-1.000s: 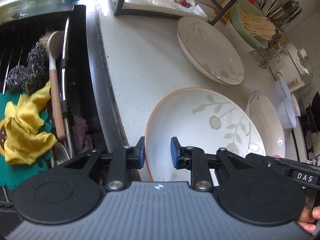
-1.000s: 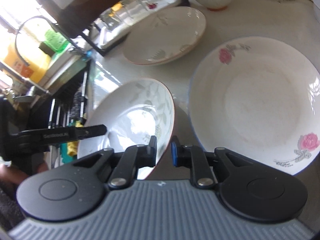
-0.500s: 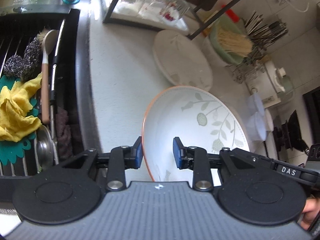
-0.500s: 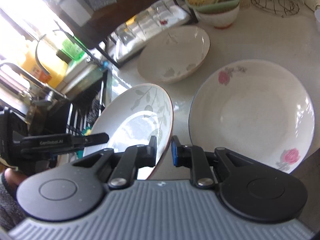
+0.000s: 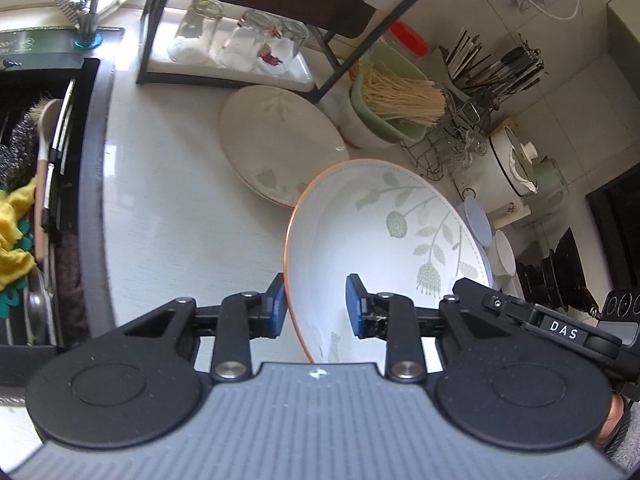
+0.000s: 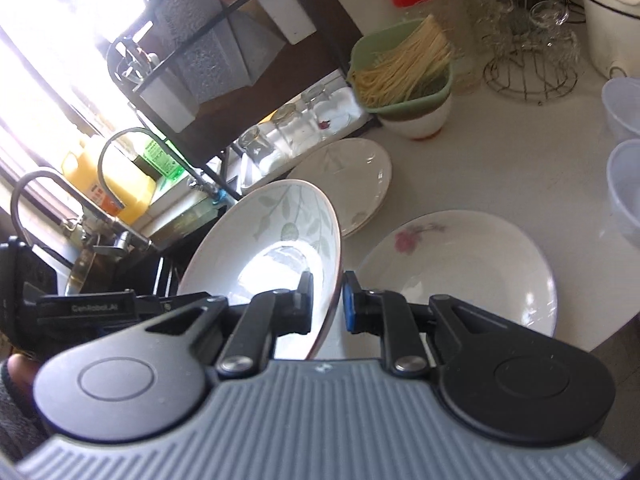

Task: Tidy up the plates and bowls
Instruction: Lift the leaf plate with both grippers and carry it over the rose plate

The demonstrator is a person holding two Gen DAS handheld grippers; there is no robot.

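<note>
Both grippers hold one white leaf-patterned bowl with an orange rim (image 5: 384, 240), lifted above the counter and tilted. My left gripper (image 5: 316, 306) is shut on its near-left rim. My right gripper (image 6: 325, 300) is shut on the opposite rim of the same bowl (image 6: 264, 240). A matching leaf-patterned plate (image 5: 280, 148) lies on the counter behind it; it also shows in the right wrist view (image 6: 352, 180). A white plate with pink roses (image 6: 460, 272) lies on the counter to the right.
A sink (image 5: 36, 200) with a yellow cloth, scourers and a brush is on the left. A black rack with upturned glasses (image 5: 240, 44) stands at the back. A green bowl of noodles (image 5: 396, 96), a wire stand and clear plastic bowls (image 6: 624, 184) are to the right.
Both grippers have raised the leaf-patterned bowl off the counter and carried it up and toward the back plate. The counter and plates now look farther below.
</note>
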